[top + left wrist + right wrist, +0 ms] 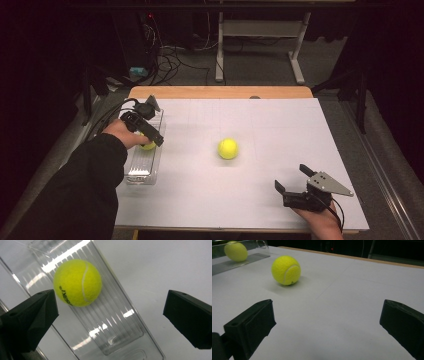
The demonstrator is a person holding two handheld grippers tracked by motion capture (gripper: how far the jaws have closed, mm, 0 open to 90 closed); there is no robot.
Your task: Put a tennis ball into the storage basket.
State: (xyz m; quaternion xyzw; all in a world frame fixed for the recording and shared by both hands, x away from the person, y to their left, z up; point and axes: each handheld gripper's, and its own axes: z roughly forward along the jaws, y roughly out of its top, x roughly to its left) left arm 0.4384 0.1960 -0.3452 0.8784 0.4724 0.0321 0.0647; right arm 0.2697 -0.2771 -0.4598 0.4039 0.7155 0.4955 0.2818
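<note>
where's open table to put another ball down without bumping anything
The widest bare stretch is the far right of the white table, beyond the loose tennis ball. Also bare: the strip between that ball and the right gripper, and the near middle. It is crowded at the left edge, where the left gripper hangs over the clear tray holding another ball.

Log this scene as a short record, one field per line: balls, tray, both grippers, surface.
ball in tray: tennis ball lying on the ribbed floor of the clear plastic tray
loose ball: second tennis ball on the white table, mid-table
left gripper: open, above the tray, jaws apart and not touching the ball
right gripper: open, empty, near the table's front right
</note>
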